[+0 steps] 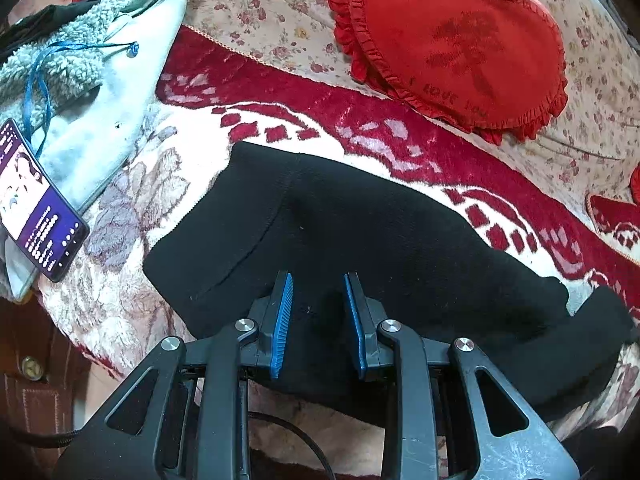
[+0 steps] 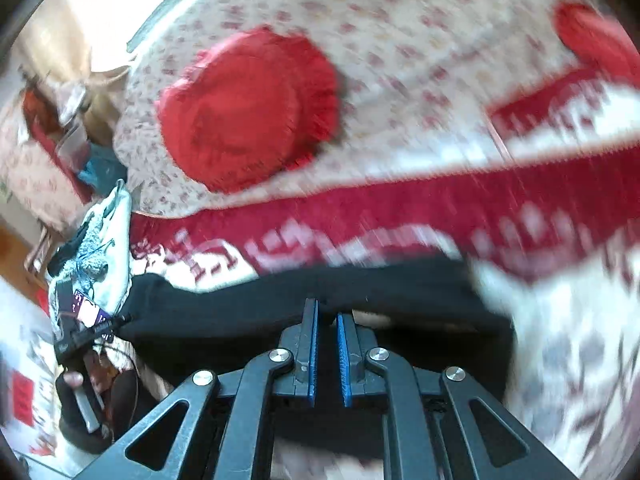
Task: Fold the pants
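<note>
I see the black pants (image 1: pixel 360 240) lying flat on the blanket (image 1: pixel 132 200), below the red pillow (image 1: pixel 452 44). My left claw (image 1: pixel 319 316) hangs open over their near edge. My right claw (image 2: pixel 327 340) is open a little too, empty. I think I'm between folds; next I must pinch an edge.
</note>
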The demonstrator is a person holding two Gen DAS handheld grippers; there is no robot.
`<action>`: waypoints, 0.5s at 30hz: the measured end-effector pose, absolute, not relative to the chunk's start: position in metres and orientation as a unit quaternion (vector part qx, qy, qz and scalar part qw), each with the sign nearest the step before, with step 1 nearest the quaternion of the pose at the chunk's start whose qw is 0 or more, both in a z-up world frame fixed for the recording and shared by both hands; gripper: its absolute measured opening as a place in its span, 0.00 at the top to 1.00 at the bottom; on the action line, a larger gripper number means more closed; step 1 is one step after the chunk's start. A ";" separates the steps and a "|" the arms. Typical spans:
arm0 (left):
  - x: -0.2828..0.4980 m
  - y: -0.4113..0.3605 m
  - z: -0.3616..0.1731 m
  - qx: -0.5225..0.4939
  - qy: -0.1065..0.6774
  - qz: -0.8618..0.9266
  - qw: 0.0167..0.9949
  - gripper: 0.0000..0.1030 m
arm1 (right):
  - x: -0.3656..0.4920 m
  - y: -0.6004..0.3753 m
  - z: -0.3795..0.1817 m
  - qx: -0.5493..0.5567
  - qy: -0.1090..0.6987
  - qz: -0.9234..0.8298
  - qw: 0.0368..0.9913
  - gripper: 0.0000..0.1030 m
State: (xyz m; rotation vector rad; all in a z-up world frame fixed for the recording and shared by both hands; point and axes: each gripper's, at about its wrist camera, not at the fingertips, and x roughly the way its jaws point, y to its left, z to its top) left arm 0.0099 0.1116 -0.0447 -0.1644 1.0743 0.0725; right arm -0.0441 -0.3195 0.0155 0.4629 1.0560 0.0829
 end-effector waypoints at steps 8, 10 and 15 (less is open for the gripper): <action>0.003 0.103 -0.036 -0.073 0.510 0.039 0.856 0.77 | -0.085 -0.360 -0.034 0.391 0.451 0.031 0.802 0.54; 0.003 0.102 -0.036 -0.072 0.511 0.041 0.856 0.77 | -0.084 -0.366 -0.042 0.421 0.441 0.026 0.792 0.54; 0.000 0.102 -0.034 -0.070 0.511 0.043 0.855 0.77 | -0.082 -0.377 -0.035 0.446 0.390 0.019 0.805 0.93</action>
